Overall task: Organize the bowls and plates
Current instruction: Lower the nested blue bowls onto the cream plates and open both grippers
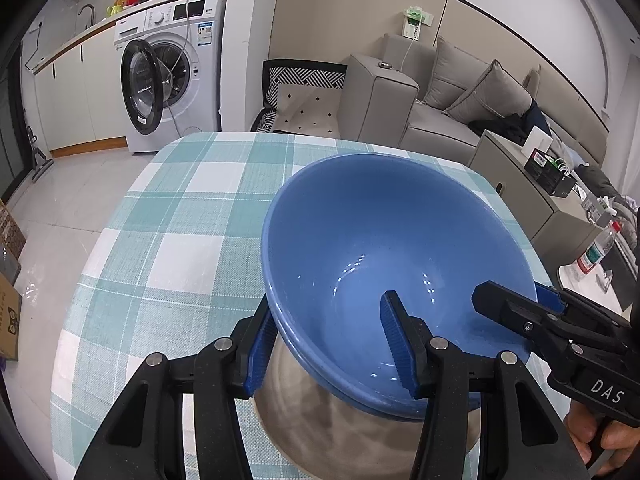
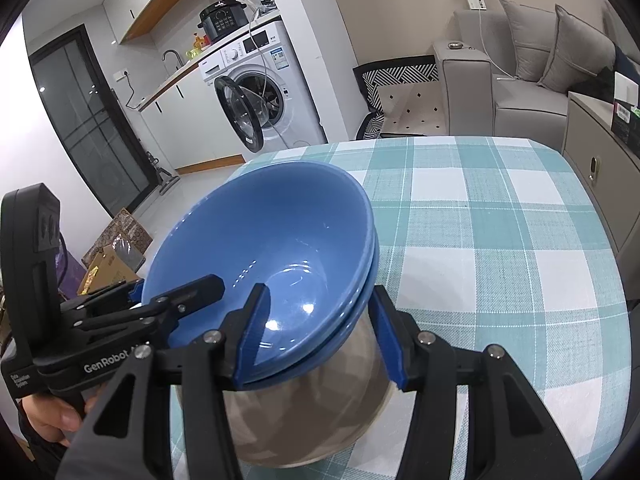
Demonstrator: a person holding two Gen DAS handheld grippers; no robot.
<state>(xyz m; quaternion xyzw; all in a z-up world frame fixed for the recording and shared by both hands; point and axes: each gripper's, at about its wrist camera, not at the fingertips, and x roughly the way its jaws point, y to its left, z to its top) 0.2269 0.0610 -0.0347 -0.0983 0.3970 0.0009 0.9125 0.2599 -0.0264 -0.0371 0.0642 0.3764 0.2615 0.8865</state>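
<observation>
Blue bowls (image 1: 372, 240) nested, empty, tilted above a metal bowl (image 1: 320, 420), both grippers' fingers (image 1: 394, 340) straddling rims, spread.

Both grippers are rocking matte black frames, blue ribbed pads (image 1: 394, 332), silver screws (image 2: 423, 337), white "DAS" and "GenRobot" lettering.

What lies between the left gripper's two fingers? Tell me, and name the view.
The near wall of the stacked blue bowls, with one finger of the left gripper inside and one outside, seen in the left wrist view.
</observation>
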